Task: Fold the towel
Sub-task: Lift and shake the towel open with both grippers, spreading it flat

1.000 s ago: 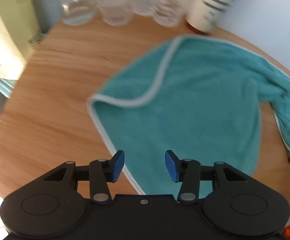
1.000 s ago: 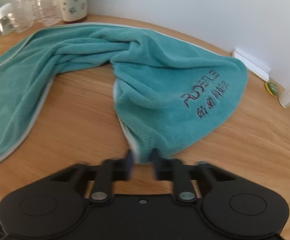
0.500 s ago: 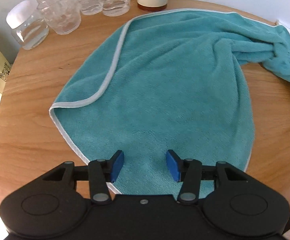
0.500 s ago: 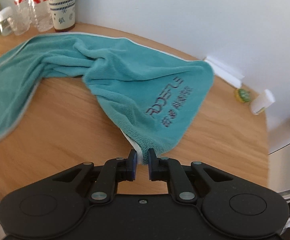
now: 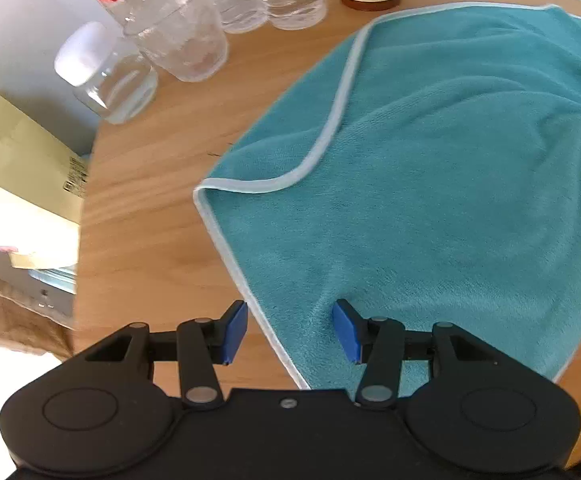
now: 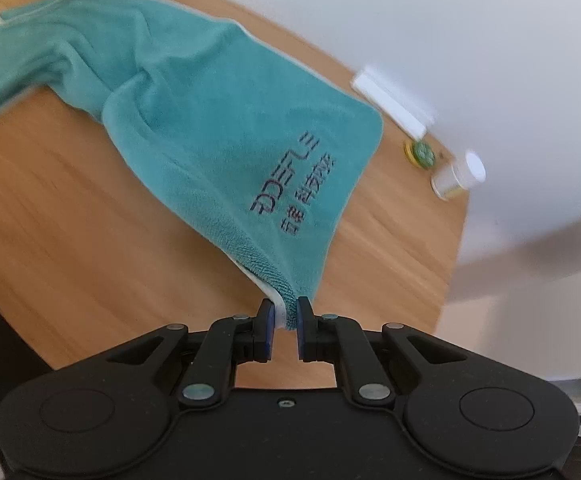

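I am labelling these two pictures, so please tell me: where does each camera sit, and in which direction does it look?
Left wrist: sits on the left gripper, looks forward and down over its open blue fingers at the towel edge; bottles behind.
Right wrist: sits on the right gripper, looks along its fingers, shut on a towel corner, toward the white wall.
Shared: the teal towel and the wooden table.

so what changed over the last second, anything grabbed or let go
The right tongs were already shut on the towel corner and have lifted it, so that end now hangs off the table in a taut fold. The left tongs stayed open and shifted to straddle the towel's white-trimmed edge. Nothing was released; the bottles did not move.
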`<state>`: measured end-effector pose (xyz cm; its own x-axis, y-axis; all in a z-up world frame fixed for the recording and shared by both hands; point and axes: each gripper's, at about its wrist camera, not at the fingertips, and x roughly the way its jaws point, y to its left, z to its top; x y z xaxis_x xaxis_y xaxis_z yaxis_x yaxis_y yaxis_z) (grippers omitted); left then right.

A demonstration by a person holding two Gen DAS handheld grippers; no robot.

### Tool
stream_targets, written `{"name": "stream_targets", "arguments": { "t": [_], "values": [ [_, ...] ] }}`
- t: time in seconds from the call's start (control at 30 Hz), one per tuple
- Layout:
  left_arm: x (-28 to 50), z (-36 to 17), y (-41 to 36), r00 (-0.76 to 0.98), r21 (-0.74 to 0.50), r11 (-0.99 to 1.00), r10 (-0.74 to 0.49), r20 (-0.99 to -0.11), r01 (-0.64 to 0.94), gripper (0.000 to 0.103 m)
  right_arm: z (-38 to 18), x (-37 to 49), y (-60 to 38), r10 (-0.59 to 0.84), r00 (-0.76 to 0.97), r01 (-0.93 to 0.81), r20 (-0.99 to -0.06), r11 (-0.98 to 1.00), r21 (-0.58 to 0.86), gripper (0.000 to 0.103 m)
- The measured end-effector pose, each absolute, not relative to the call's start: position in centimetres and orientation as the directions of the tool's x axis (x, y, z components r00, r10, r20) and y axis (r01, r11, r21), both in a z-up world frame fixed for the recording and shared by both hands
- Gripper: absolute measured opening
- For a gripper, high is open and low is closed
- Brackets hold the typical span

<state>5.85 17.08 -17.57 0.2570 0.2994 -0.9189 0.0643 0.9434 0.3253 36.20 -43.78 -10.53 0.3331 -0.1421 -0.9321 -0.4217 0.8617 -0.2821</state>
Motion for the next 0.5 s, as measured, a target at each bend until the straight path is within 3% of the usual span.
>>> {"name": "stream_targets", "arguments": {
  "t": [0.13,0.2,0.23,0.37,0.5],
  "values": [
    [6.5,-17.7,18.1,0.234,0.344,0.937,0.322,-0.917,0.059,0.043,-11.2,34.9,-44.6,-0.138,0.331,-0.425,-0.933,0.861,-0.278,0.013],
    [6.8,-17.8,18.7,0.217,0.356,0.933,0.338,-0.916,0.050,0.030,-12.1,34.1,-44.9,-0.182,0.311,-0.425,-0.933,0.851,-0.308,0.013],
    [6.8,-17.6,19.1,0.213,0.346,0.938,0.331,-0.919,0.034,0.029,-12.3,33.8,-45.3,-0.176,0.289,-0.416,-0.941,0.862,-0.289,0.013],
    [6.3,-15.2,19.4,0.243,0.210,0.976,0.219,-0.945,-0.060,0.033,-12.4,33.3,-46.5,-0.141,0.290,-0.335,-0.946,0.911,-0.238,0.026],
    [4.9,-13.1,16.7,0.309,0.079,0.996,0.088,-0.947,-0.040,0.039,-13.1,33.3,-47.6,-0.048,0.293,-0.190,-0.955,0.976,-0.108,0.029]
  ]
}}
